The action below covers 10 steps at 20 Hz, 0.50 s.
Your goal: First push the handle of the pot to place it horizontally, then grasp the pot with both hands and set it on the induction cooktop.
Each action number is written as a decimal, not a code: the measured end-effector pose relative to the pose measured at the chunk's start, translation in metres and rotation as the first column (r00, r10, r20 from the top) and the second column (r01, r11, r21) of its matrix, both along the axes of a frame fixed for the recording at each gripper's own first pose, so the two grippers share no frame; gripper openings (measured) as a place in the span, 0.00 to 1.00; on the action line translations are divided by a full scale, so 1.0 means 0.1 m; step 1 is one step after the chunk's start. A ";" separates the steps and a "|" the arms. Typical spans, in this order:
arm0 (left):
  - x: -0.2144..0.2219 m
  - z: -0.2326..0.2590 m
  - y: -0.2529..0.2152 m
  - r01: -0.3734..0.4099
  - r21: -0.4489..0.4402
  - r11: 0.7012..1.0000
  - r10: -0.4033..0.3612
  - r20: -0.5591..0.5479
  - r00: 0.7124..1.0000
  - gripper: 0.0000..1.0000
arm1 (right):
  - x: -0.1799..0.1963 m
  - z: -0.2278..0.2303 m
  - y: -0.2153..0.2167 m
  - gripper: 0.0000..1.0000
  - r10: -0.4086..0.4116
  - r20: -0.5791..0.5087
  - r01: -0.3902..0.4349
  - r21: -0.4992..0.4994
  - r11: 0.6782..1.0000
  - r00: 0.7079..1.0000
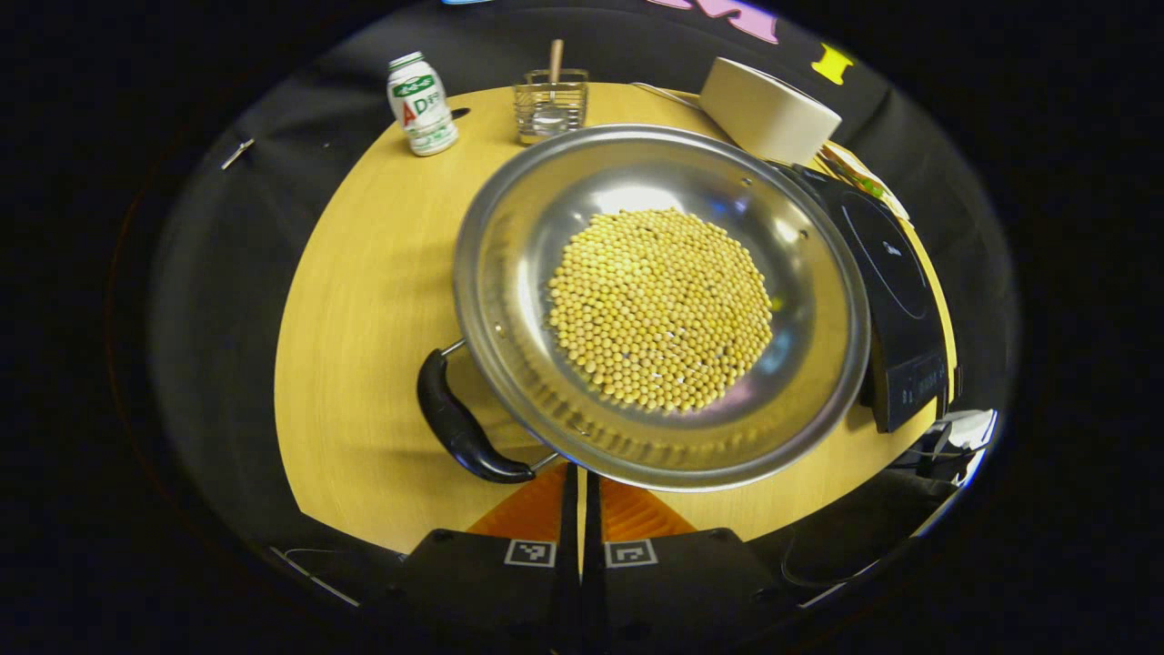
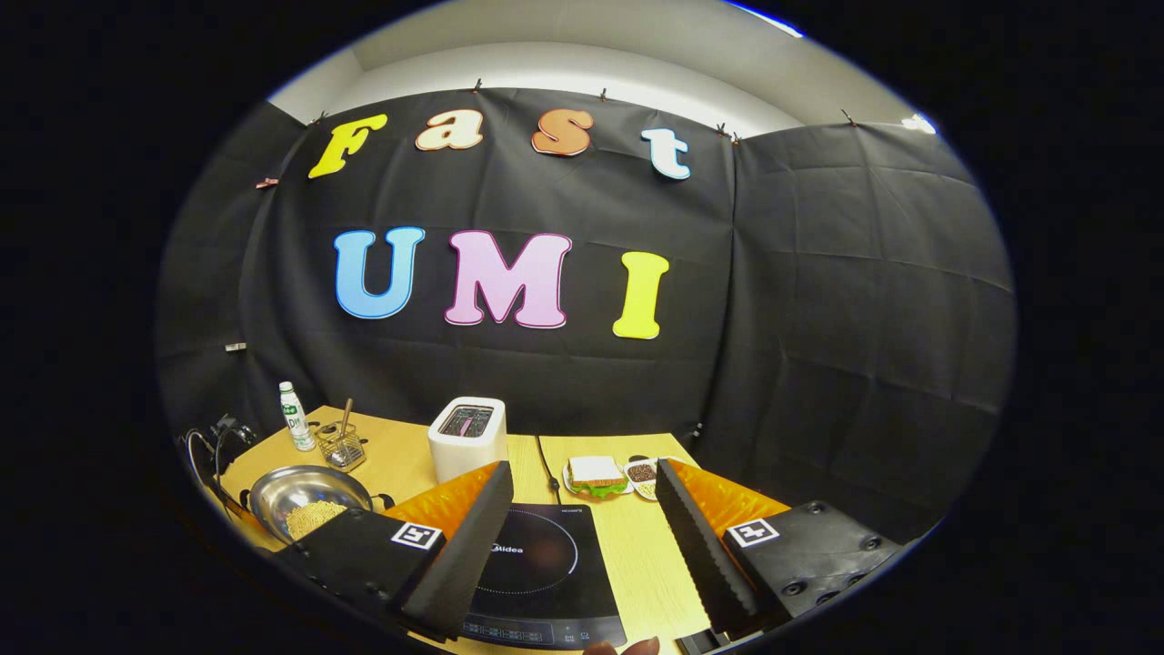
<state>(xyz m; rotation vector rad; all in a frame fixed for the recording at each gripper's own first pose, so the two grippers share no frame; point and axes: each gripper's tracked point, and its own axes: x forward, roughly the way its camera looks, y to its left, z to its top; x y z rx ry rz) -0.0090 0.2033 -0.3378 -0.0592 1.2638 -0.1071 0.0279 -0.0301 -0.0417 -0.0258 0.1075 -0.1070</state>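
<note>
In the left gripper view, a steel pot (image 1: 509, 273) holding soybeans (image 1: 659, 309) stands on the wooden table (image 1: 364, 300). Its black handle (image 1: 459, 428) curves along the near-left rim. My left gripper (image 1: 582, 473) is shut with nothing between its fingers, its tips at the pot's near rim just right of the handle's end. The black induction cooktop (image 1: 896, 300) lies right of the pot, touching or almost touching it. In the right gripper view, my right gripper (image 2: 582, 468) hangs open above the cooktop (image 2: 546, 564), with the pot (image 2: 309, 496) far off to its left.
A white toaster (image 2: 468, 437) stands behind the cooktop, its cord running beside it. A bottle (image 1: 420, 102) and a wire basket (image 1: 550, 109) stand at the table's far side behind the pot. A sandwich plate (image 2: 596, 475) and small dishes (image 2: 642, 473) sit right of the toaster.
</note>
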 end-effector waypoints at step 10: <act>0.40 0.00 0.55 -0.164 0.038 0.986 0.162 0.051 0.986 0.05 | -0.01 -0.08 0.01 0.98 -0.007 -0.027 0.006 -0.023 1.000 1.000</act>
